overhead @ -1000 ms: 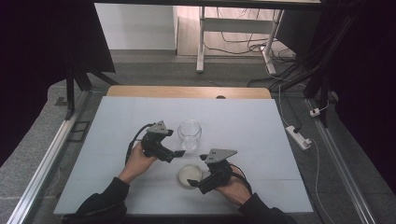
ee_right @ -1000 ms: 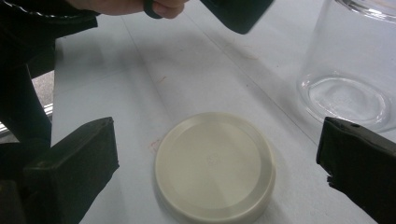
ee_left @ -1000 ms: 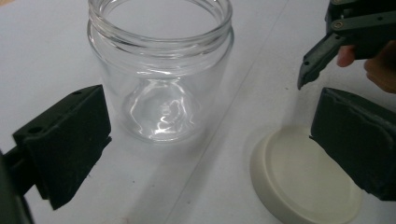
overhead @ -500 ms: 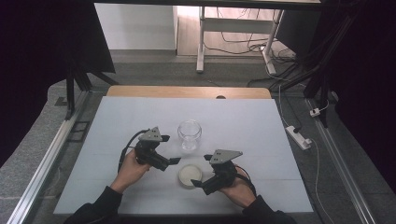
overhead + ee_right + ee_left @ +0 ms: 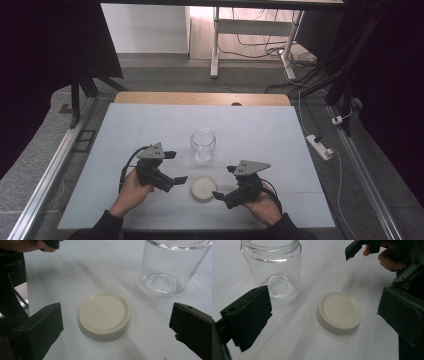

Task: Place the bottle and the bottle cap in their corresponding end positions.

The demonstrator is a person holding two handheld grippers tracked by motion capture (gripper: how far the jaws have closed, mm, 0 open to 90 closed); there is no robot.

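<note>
White table [image 5: 125, 130]: glass jar [image 5: 202, 145], cream lid [image 5: 203, 188].

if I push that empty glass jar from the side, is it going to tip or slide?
The glass jar stands upright, open-mouthed and empty on the smooth white table, so a low push probably slides it. It looks taller than wide, so a push near the rim might tip it. Being clear glass, it is likely rigid, slippery and breakable.

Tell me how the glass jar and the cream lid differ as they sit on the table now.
The glass jar is clear and see-through; the cream lid is opaque. The jar stands tall and upright with its mouth open and nothing inside, while the lid lies low and flat, top face up. The jar sits farther from the person, past both grippers; the lid lies between the left gripper and the right gripper. Both are round and rest untouched on the white table.
</note>
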